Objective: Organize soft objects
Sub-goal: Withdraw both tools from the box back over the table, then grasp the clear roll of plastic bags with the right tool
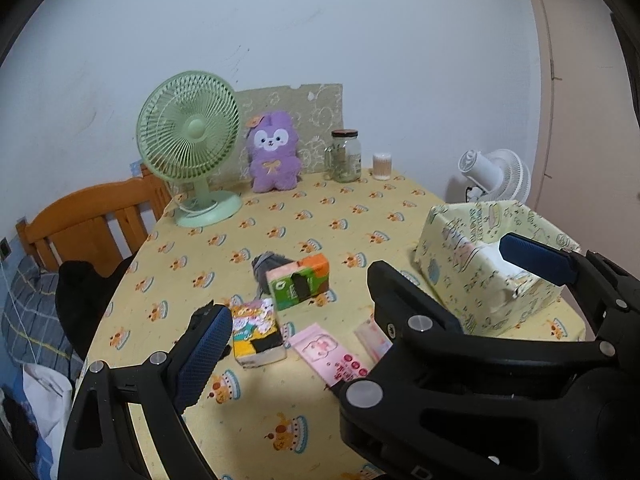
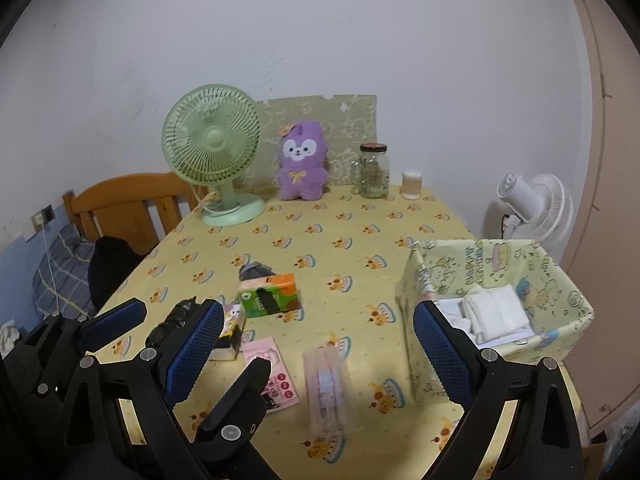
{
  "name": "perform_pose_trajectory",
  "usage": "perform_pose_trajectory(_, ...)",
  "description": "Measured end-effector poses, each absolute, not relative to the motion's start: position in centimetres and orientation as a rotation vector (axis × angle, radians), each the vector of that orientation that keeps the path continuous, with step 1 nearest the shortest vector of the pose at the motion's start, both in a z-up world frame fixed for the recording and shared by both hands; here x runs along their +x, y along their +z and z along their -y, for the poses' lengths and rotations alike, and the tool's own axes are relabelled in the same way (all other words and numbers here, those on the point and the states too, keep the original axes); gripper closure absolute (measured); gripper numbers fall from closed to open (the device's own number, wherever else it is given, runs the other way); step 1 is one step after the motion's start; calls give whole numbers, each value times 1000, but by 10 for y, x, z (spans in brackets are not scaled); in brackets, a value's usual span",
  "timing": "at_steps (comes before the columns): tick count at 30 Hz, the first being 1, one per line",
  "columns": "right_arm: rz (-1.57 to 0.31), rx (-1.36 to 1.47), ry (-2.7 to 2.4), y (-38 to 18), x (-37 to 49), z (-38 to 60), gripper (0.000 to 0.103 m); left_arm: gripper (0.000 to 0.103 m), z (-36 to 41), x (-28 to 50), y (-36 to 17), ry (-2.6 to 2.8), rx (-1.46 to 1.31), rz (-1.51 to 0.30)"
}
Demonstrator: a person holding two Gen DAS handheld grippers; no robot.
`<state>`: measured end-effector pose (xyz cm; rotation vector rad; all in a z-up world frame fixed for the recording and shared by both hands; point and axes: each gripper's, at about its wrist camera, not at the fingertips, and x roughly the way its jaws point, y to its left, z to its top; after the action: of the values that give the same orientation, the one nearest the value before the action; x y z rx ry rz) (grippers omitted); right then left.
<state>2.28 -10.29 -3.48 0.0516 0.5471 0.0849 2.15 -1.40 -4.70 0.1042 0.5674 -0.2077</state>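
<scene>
On the yellow tablecloth lie a green-orange tissue pack (image 1: 299,282) (image 2: 269,294), a colourful tissue pack (image 1: 258,333), a pink flat pack (image 1: 330,354) (image 2: 272,368), a clear pink pack (image 2: 327,388) and a grey cloth bundle (image 1: 267,266) (image 2: 255,270). A patterned yellow box (image 2: 532,264) (image 1: 452,248) at right holds folded white cloths (image 2: 494,312). My left gripper (image 1: 360,300) is open and empty above the packs; it also shows in the right wrist view (image 2: 192,344). My right gripper (image 2: 320,344) is open and empty over the clear pink pack.
A green fan (image 2: 212,152), purple plush rabbit (image 2: 302,168), glass jar (image 2: 374,170) and small cotton-swab container (image 2: 412,184) stand along the back wall. A white fan (image 2: 536,208) stands behind the box. A wooden chair (image 2: 128,208) and bedding sit at left.
</scene>
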Motion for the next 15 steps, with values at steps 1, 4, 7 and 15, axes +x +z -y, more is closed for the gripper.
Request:
perform_pose_trajectory(1,-550,49,89,-38,24,101,6,8,13,22,-50,-202,104,-572)
perform_pose_trajectory(4,-563,35,104,-49,28,96,6,8,10,25,-61,-195,99,-594)
perform_pose_trajectory(7,-586,20,108,-60,32,94,6,8,8,29,-74,-192,83,-620)
perform_pose_trajectory(15,-648,-19,130,-93,44,87,9,9,6,38,-106,-190,72,-696)
